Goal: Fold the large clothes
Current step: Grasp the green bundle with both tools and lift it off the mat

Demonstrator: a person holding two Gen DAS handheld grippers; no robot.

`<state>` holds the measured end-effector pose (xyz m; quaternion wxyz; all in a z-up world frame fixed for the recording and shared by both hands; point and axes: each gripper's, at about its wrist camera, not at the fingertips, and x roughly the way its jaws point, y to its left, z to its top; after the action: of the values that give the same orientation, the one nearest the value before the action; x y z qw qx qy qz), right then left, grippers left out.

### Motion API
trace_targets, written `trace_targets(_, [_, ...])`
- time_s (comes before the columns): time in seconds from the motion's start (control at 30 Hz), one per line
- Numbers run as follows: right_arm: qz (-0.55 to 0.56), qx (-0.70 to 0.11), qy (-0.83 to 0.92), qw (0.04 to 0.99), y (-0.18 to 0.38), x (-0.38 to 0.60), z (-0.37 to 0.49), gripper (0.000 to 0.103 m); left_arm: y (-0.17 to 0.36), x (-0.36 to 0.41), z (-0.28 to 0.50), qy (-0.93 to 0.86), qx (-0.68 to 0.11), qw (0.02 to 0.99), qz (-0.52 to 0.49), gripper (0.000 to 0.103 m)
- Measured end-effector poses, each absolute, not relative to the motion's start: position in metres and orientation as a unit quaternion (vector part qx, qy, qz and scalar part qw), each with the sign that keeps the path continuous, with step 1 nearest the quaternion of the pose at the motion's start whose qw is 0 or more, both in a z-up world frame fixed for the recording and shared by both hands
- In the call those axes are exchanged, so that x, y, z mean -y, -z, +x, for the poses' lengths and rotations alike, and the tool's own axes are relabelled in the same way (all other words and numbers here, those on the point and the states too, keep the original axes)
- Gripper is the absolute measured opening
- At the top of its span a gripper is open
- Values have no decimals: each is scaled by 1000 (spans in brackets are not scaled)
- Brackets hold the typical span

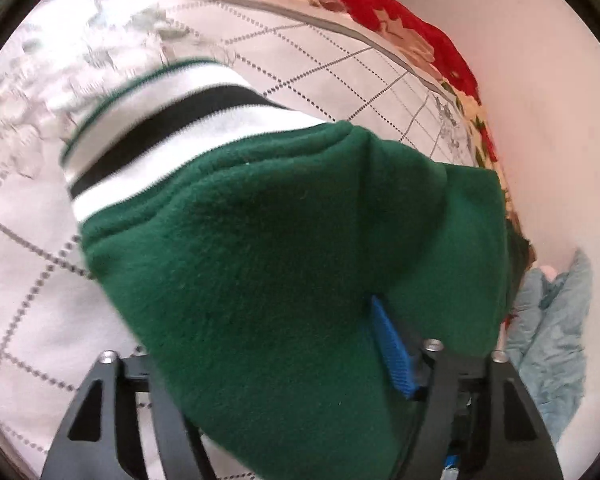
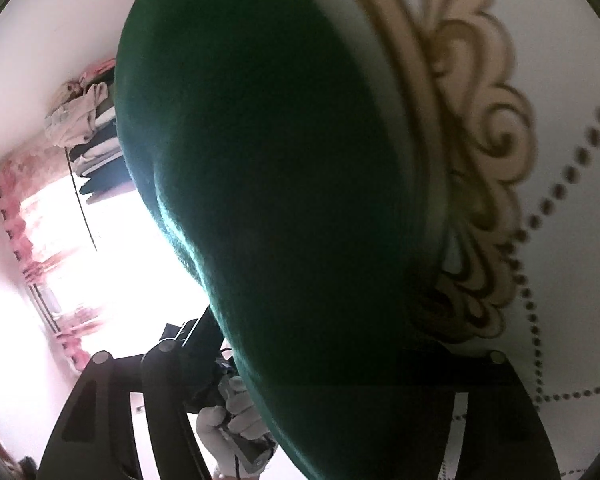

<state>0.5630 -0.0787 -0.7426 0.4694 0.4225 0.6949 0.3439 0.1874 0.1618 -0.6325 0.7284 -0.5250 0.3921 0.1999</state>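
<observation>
Green fleece garment (image 1: 284, 248) drapes between both hand-held grippers, striped hem up-left; whether either grips, cannot tell.

Ahead of my left tongs the bed (image 1: 340, 60) wears a white quilted cover with grey dotted grid; a red floral blanket (image 1: 400, 20) lies along its far edge, my green fleece garment (image 1: 280, 240) draped nearer.

white quilted bedspread (image 1: 308, 60), dotted grid, centre to 9 o'clock | red floral blanket (image 1: 384, 4) at 1 o'clock | pale blue cloth (image 1: 556, 332) at 4 o'clock | hanging clothes (image 2: 88, 140) at 9 o'clock | pink curtain (image 2: 32, 216)
</observation>
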Motion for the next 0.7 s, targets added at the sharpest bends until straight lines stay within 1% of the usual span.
trace_targets(0.03, [421,-693,-342,474,742,78,563,73,631,-161,190,-201,-389,732,-521,68])
trace_targets(0.07, [421,-689,-343,481,741,74,564,69,629,-160,192,-205,-387,739,-513,66])
trace_targets(0.1, [416,-683,-345,492,738,74,563,64,625,-159,194,-209,-385,745,-504,54])
trace_targets(0.13, [408,-671,-350,510,733,74,563,52,619,-159,196,-220,-380,753,-491,48])
trace_targets(0.17, [406,-663,-354,520,729,75,563,43,614,-159,198,-221,-376,757,-487,36])
trace_targets(0.2, [408,-658,-355,523,725,76,564,40,610,-160,201,-221,-375,761,-481,32])
trace_targets(0.23, [410,-651,-359,529,717,76,566,36,603,-159,205,-223,-375,767,-471,30])
trace_targets(0.27, [408,-646,-362,534,710,74,569,34,596,-158,207,-224,-374,771,-464,28])
trace_targets(0.37, [407,-624,-372,553,679,76,579,32,575,-155,213,-225,-366,784,-448,27])
trace_targets(0.53, [400,-608,-388,565,638,79,599,31,531,-153,222,-221,-346,800,-437,24])
trace_targets(0.63, [394,-596,-400,574,607,85,616,31,504,-152,233,-214,-334,812,-428,22])
trace_targets(0.7, [393,-586,-406,581,583,79,622,31,485,-152,245,-202,-327,821,-423,14])
